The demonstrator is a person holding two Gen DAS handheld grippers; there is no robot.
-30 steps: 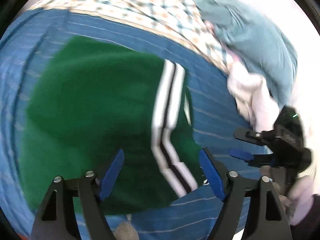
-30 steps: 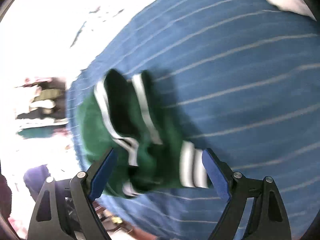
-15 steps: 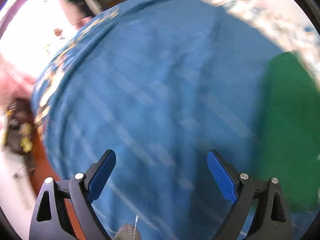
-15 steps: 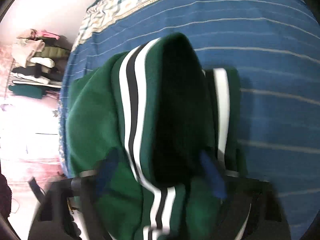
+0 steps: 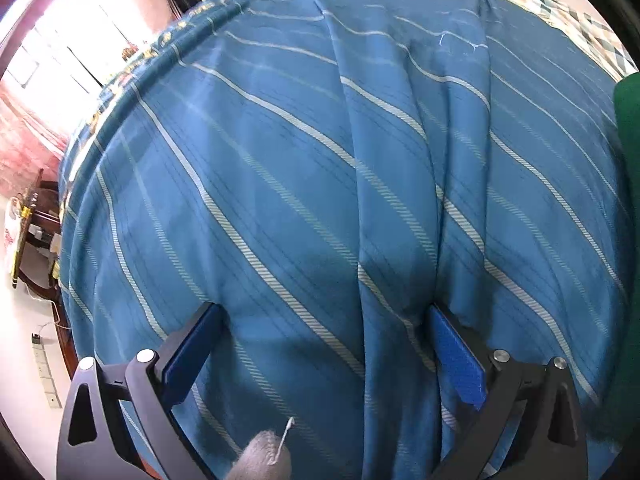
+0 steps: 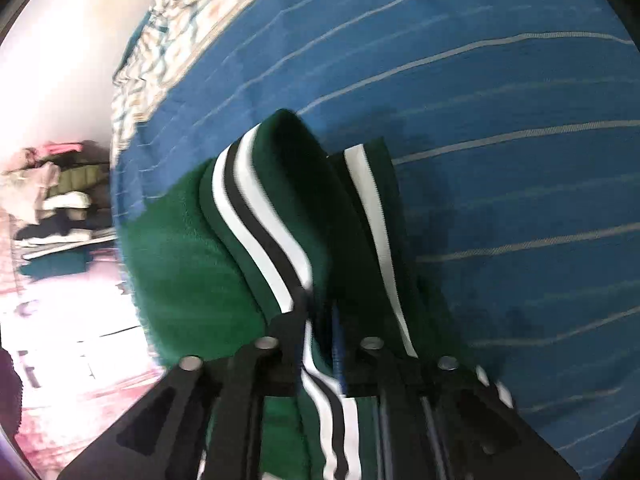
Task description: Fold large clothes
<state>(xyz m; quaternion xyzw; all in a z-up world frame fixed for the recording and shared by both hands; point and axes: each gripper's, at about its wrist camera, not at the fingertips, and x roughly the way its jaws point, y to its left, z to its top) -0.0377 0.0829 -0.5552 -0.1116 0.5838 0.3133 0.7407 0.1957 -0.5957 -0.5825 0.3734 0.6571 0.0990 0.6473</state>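
A green garment (image 6: 188, 264) with white and black stripes lies on the blue striped bedsheet (image 6: 500, 160). My right gripper (image 6: 322, 312) is shut on the garment's striped edge, which rises in a fold in front of it. In the left wrist view only a sliver of the green garment (image 5: 628, 128) shows at the right edge. My left gripper (image 5: 324, 332) is open and empty, its fingertips (image 5: 438, 316) resting against the bare bedsheet (image 5: 300, 160).
A checked cloth (image 6: 176, 36) lies along the far edge of the bed. Shelves with stacked clothes (image 6: 56, 196) stand past the bed on the left. The bed's edge (image 5: 100, 112) and a wooden piece of furniture (image 5: 32, 216) show in the left wrist view.
My right gripper has closed on the garment's striped edge. My left gripper has swung left, away from the garment, down onto the bare sheet.
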